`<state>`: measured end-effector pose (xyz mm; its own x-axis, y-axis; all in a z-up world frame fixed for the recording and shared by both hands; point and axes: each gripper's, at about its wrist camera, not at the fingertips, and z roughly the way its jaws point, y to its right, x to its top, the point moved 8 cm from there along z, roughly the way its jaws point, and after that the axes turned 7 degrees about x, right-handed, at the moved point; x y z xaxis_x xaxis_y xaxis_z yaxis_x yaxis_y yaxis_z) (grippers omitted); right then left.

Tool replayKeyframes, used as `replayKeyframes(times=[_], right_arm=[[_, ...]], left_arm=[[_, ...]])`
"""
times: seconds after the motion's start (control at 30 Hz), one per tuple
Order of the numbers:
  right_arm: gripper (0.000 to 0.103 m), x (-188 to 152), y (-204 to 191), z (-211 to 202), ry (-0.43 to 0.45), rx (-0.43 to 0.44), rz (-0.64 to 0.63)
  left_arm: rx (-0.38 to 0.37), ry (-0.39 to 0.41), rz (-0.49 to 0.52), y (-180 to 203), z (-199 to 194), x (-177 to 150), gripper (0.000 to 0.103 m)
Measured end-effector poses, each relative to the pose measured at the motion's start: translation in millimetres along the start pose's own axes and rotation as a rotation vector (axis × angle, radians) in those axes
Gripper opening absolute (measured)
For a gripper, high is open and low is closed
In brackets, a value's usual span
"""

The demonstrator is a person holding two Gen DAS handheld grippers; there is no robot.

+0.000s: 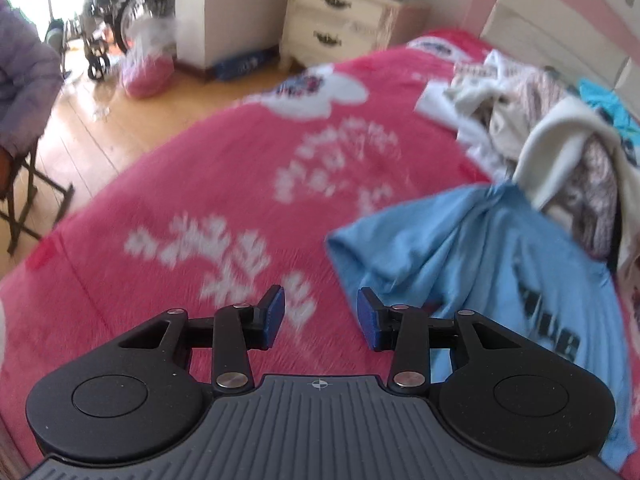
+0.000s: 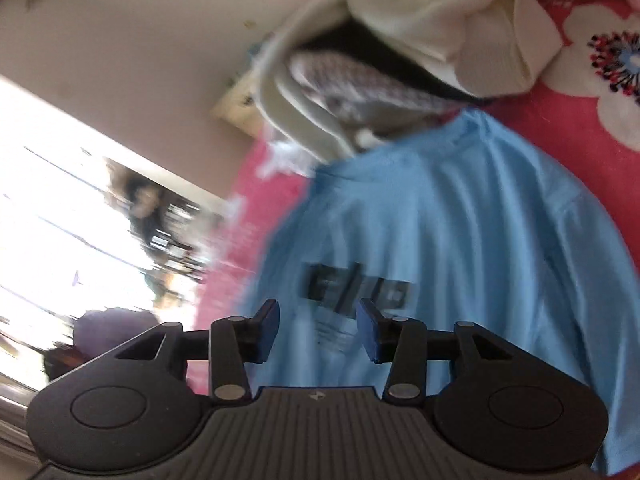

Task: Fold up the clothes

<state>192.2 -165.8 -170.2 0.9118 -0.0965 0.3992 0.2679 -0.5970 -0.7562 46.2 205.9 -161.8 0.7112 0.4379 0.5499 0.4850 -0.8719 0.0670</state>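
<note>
light blue cotton-looking t-shirt [image 1: 492,264] lies spread, rumpled, on pink floral blanket [image 1: 200,184], dark print up, collar end touching unfolded pile of cream and patterned clothes [image 1: 560,140]. judged thin, soft, light, limp: will sag and drag, not hold shape. sleeve [image 1: 352,244] bunched toward bed middle. left gripper [image 1: 320,316] wide open, holding nothing, over blanket just beside sleeve. right gripper [image 2: 316,330] wide open too, empty, above printed chest (frames blurred). best grip likely shoulder seams or hem corners, pinching both layers.
</note>
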Motion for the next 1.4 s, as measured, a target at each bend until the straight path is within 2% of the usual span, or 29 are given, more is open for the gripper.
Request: replayKeyframes(times=[0.07, 0.2, 0.3, 0.5, 0.6, 0.67, 0.73, 0.77, 0.8, 0.83, 0.9, 1.03, 1.13, 1.2, 1.3, 1.4], right_arm=[[0.041, -12, 7, 14, -0.013, -0.068, -0.059], [0.04, -30, 21, 37, -0.034, -0.151, -0.134], [0.04, -38, 29, 43, -0.053, -0.157, -0.144], [0.04, -40, 36, 47, -0.053, -0.151, -0.153], [0.04, -41, 38, 48, -0.047, -0.143, -0.145], [0.04, -42, 38, 48, -0.044, -0.139, -0.149], [0.04, -42, 38, 51, -0.045, -0.137, -0.158], [0.04, -42, 38, 51, -0.046, -0.134, -0.16], [0.04, -41, 38, 51, -0.047, -0.131, -0.161], [0.039, -41, 38, 51, -0.047, -0.129, -0.162], [0.039, -40, 38, 52, -0.047, -0.129, -0.169], [0.039, -39, 38, 55, -0.046, -0.129, -0.182], [0.039, -38, 38, 57, -0.045, -0.13, -0.192], [0.039, -38, 38, 58, -0.044, -0.13, -0.199], [0.038, -37, 38, 60, -0.041, -0.129, -0.206], [0.038, -37, 39, 62, -0.038, -0.127, -0.206]], left_arm=[[-0.012, -0.021, 0.004, -6, 10, -8, 0.04], [-0.033, -0.039, 0.004, -12, 28, -16, 0.04], [-0.084, -0.04, -0.006, -7, 39, -14, 0.043], [-0.074, -0.003, 0.012, 19, 59, -1, 0.045], [-0.07, 0.015, 0.021, 33, 69, 6, 0.051], [-0.066, 0.027, 0.027, 42, 75, 10, 0.05], [-0.063, 0.039, 0.033, 51, 82, 14, 0.034], [-0.062, 0.046, 0.036, 55, 85, 16, 0.015], [-0.06, 0.052, 0.039, 60, 88, 19, 0.009], [-0.057, 0.061, 0.043, 63, 90, 21, 0.008], [-0.026, 0.124, 0.075, 60, 78, 31, 0.006], [0.058, 0.284, 0.11, 43, 49, 78, 0.006], [0.122, 0.323, 0.107, 30, 51, 116, 0.006], [0.161, 0.328, 0.12, 23, 63, 135, 0.006], [0.205, 0.291, 0.124, 19, 93, 146, 0.007], [0.225, 0.195, 0.13, 16, 131, 136, 0.012]])
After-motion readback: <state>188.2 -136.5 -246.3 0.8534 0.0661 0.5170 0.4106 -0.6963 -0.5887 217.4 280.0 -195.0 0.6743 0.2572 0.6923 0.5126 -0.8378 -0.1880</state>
